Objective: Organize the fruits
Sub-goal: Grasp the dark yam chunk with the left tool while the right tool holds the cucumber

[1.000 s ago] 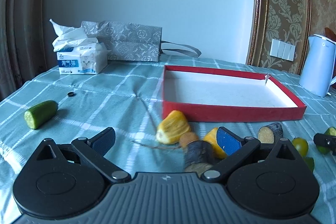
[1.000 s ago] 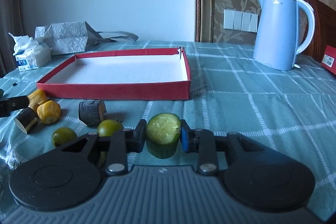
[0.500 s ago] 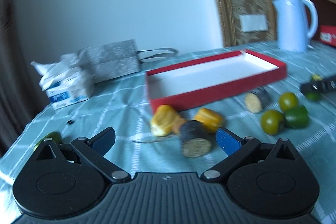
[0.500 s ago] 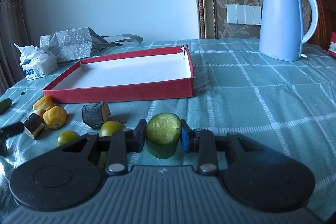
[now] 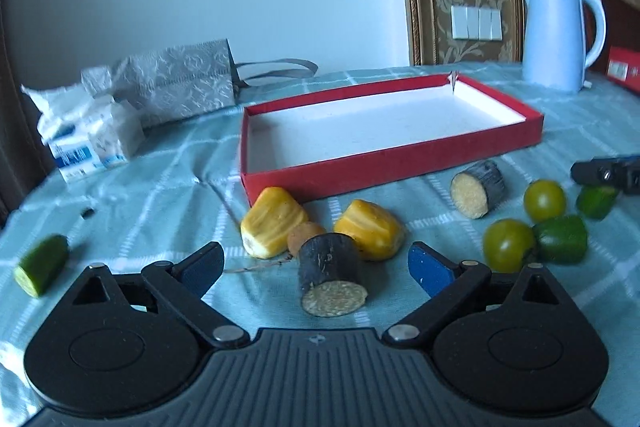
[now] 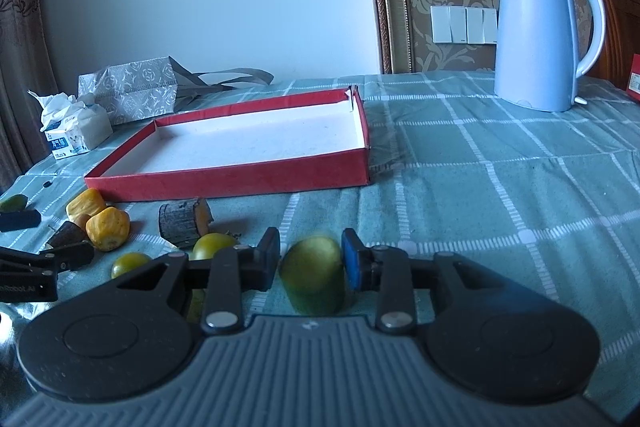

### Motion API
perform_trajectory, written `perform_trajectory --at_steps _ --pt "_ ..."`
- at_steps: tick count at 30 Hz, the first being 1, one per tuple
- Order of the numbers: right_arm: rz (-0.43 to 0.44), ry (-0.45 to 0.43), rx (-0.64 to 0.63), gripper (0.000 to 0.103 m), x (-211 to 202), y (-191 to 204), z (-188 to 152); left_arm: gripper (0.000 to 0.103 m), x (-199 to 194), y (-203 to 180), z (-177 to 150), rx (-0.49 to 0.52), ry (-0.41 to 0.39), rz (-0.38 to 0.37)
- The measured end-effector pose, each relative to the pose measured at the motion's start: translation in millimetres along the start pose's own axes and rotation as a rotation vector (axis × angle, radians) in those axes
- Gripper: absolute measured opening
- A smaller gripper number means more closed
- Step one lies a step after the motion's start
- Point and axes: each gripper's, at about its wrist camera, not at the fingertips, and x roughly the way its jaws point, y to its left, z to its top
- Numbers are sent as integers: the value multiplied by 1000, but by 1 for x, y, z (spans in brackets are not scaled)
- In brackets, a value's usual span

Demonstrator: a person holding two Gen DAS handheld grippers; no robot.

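Note:
My left gripper [image 5: 316, 263] is open, and a dark-skinned cut piece [image 5: 332, 279] lies on the cloth between its fingers, untouched. Behind it are two yellow fruit pieces [image 5: 274, 221] [image 5: 370, 229] and a small brown one [image 5: 306, 235]. A red box [image 5: 392, 163] with a white floor stands beyond. To the right lie another dark piece [image 5: 478, 189], two green tomatoes [image 5: 508, 245] and a green chunk [image 5: 562, 239]. My right gripper [image 6: 311, 259] has its jaws opening around a green cucumber piece [image 6: 314, 273], which is blurred and tilted, with a gap at the left pad.
A blue kettle [image 6: 540, 39] stands at the back right. A tissue pack [image 5: 92, 139] and a grey bag [image 5: 176, 83] sit at the back left. A cucumber half [image 5: 42, 265] lies at the far left. The checked cloth right of the red box [image 6: 232, 183] is bare.
My left gripper swung and rolled, bringing the dark piece between its open fingers. The right pads eased off the cucumber piece, which now tilts and blurs.

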Motion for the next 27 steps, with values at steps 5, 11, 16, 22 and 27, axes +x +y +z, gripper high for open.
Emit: perform_trajectory --at_steps 5,11,16,22,27 --pt "13 -8 1 33 -2 1 0 99 4 3 0 -22 12 17" --pt "10 -9 5 33 -2 1 1 99 6 5 0 -32 28 22" --pt "-7 21 21 33 2 -3 -1 99 9 2 1 -27 37 1" --pt "-23 47 27 34 4 -4 -2 99 11 0 1 -24 49 -11" --pt "-30 53 26 29 5 -3 -2 99 13 0 1 -30 57 -16"
